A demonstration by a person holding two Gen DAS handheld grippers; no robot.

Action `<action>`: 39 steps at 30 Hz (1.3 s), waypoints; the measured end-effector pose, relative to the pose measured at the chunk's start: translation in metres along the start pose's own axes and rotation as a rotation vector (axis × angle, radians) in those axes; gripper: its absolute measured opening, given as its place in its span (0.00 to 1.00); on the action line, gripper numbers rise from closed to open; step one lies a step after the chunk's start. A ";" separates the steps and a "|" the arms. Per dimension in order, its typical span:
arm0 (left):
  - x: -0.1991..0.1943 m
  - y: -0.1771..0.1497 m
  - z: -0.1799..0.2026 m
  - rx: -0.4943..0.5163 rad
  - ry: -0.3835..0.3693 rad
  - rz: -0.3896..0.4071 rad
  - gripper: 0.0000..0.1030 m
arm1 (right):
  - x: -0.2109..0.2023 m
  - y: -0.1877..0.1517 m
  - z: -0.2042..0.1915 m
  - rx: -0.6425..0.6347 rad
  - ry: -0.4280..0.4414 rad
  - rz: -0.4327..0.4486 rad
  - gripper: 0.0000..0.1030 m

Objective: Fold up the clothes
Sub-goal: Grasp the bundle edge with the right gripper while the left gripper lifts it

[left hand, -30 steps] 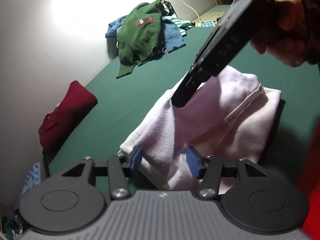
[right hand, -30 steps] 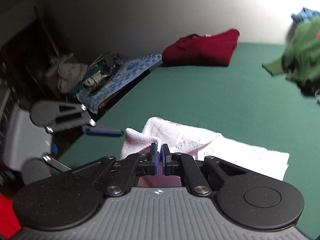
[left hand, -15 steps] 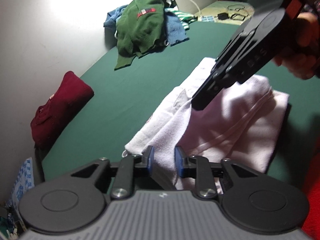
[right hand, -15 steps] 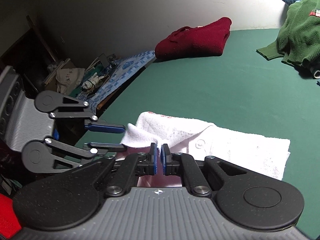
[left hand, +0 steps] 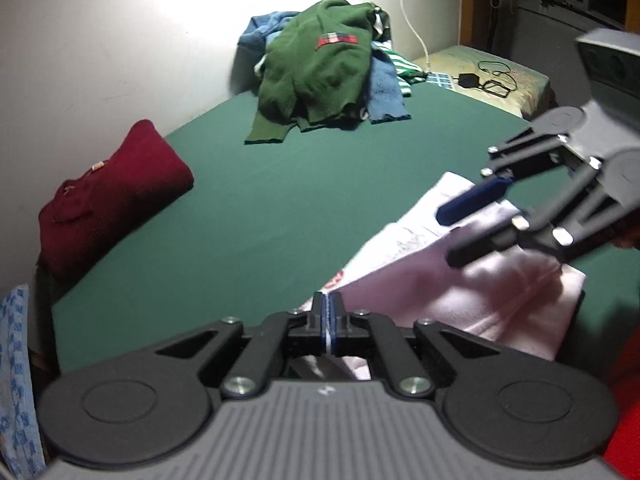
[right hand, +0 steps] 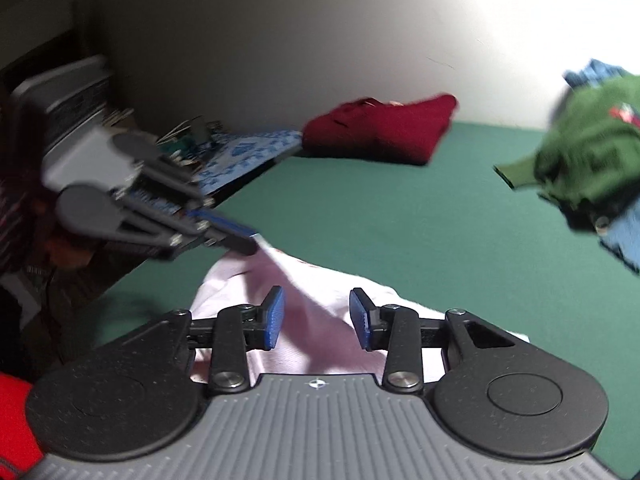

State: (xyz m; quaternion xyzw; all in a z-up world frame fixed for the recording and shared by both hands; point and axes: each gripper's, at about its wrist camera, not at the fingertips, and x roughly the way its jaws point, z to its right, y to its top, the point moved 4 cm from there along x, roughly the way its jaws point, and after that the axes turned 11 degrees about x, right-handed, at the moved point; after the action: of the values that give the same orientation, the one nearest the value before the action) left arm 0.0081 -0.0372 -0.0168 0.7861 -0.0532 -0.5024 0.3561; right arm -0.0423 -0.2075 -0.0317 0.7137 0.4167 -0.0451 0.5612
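The soft, limp pale pink cotton shirt (left hand: 460, 292) is pinched at its six-o'clock hem by the clenched left gripper (left hand: 328, 316), while the right gripper (right hand: 316, 316) gapes released above it.

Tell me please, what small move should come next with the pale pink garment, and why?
Probably the left gripper, shut on the pale pink garment at its edge, should draw that edge across to complete the fold. The right gripper is open and holds nothing, and the garment lies only partly folded on the green surface.
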 end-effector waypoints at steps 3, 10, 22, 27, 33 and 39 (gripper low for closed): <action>0.011 0.002 -0.006 0.006 0.009 -0.013 0.02 | 0.006 -0.001 -0.017 -0.093 0.052 -0.025 0.38; 0.020 -0.002 -0.009 -0.040 -0.045 -0.012 0.02 | 0.022 -0.005 -0.035 -0.121 0.131 -0.102 0.39; 0.018 -0.011 -0.013 -0.078 -0.041 -0.006 0.05 | 0.038 -0.015 -0.058 -0.163 0.200 -0.202 0.04; 0.024 -0.012 -0.010 -0.043 -0.034 -0.020 0.10 | 0.024 -0.022 -0.064 -0.170 0.239 -0.228 0.04; 0.029 -0.019 -0.030 -0.075 -0.014 -0.049 0.08 | 0.007 -0.031 -0.071 -0.177 0.285 -0.260 0.03; -0.004 -0.032 -0.010 -0.051 -0.078 -0.038 0.30 | -0.002 -0.034 -0.063 -0.124 0.237 -0.230 0.08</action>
State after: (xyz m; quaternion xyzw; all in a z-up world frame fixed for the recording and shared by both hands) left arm 0.0058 -0.0063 -0.0308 0.7574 -0.0392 -0.5404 0.3643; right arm -0.0905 -0.1547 -0.0334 0.6257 0.5609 0.0010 0.5421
